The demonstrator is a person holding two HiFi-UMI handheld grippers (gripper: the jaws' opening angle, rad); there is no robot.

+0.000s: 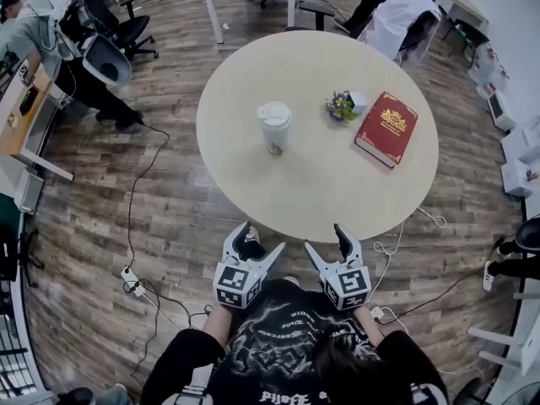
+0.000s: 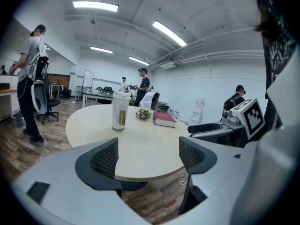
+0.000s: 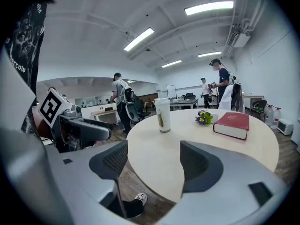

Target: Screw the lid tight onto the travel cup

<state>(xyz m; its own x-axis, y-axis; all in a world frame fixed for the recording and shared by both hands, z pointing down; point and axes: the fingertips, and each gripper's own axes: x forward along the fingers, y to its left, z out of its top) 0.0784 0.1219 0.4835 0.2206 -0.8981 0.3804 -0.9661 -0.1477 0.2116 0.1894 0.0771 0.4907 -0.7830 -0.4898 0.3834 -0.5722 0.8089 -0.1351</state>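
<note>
A white travel cup (image 1: 274,127) with its lid on top stands upright near the middle of the round beige table (image 1: 253,188). It also shows in the left gripper view as the cup (image 2: 120,110) and in the right gripper view as the cup (image 3: 163,115), far ahead of both. My left gripper (image 1: 251,245) and right gripper (image 1: 330,245) hover side by side just off the table's near edge, close to my body. Both are open with nothing between their jaws. Left gripper (image 2: 148,157) and right gripper (image 3: 153,162) point at the table.
A red book (image 1: 387,127) and a small bunch of flowers (image 1: 341,106) lie right of the cup. People stand and sit around desks and office chairs beyond the table. Cables and a power strip (image 1: 132,281) lie on the wooden floor at the left.
</note>
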